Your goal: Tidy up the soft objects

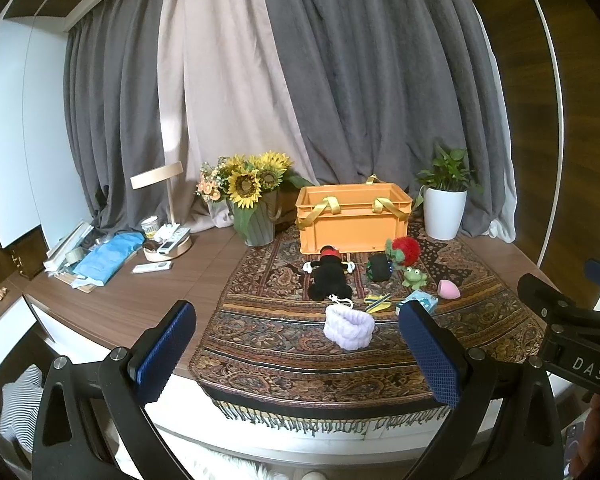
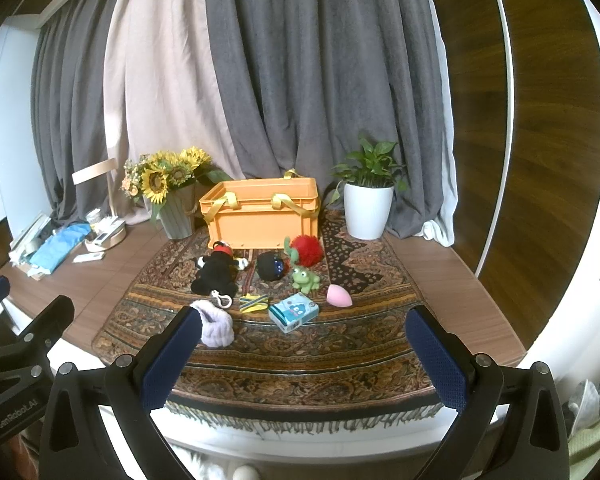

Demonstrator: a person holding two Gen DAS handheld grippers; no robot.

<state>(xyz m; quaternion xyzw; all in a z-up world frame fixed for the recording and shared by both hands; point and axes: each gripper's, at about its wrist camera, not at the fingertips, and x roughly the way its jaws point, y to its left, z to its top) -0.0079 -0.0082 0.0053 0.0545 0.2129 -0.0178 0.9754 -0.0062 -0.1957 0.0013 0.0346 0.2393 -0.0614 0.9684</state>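
An orange crate (image 1: 354, 220) (image 2: 262, 216) with yellow straps stands at the back of a patterned cloth (image 1: 300, 344) (image 2: 320, 352). In front of it lie a black plush (image 1: 329, 274) (image 2: 216, 272), a dark round toy (image 1: 379, 267) (image 2: 271, 266), a red fluffy toy (image 1: 406, 249) (image 2: 307, 251), a green frog (image 1: 414, 278) (image 2: 305, 279), a pink sponge (image 1: 448, 289) (image 2: 338, 295), a blue tissue pack (image 1: 422, 302) (image 2: 294, 312), a yellow-blue band (image 1: 376, 303) (image 2: 253, 303) and a lilac headband (image 1: 349, 327) (image 2: 216, 328). My left gripper (image 1: 296, 354) and right gripper (image 2: 304, 354) hover open over the near table edge, holding nothing.
A sunflower vase (image 1: 256, 216) (image 2: 176, 212) stands left of the crate and a white potted plant (image 1: 444, 210) (image 2: 368, 208) to its right. Remotes, a lamp base (image 1: 168, 246) and a blue cloth (image 1: 104, 258) clutter the far left. Curtains hang behind.
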